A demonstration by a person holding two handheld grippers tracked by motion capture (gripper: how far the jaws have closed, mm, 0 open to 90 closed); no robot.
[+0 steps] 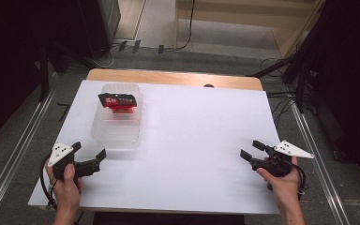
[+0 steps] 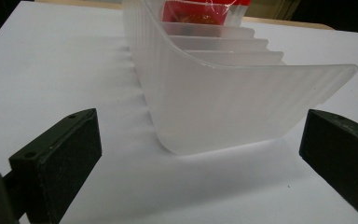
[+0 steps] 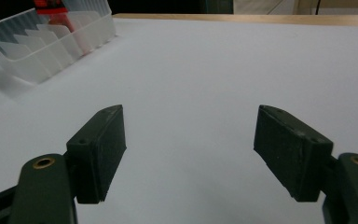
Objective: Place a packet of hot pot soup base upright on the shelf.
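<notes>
A translucent ribbed plastic rack with slotted dividers (image 1: 116, 123) stands on the white table sheet (image 1: 192, 140), toward the left rear. A red and black flat packet (image 1: 117, 101) sits upright in one of the rack's far slots. The left gripper (image 1: 90, 154) is held just short of the rack's near end wall, jaws spread wide and holding nothing; in the left gripper view that end wall (image 2: 242, 107) lies between the two jaws, untouched. The right gripper (image 1: 252, 148) rests low over bare sheet at the right, well apart from the rack, jaws likewise wide apart and empty.
</notes>
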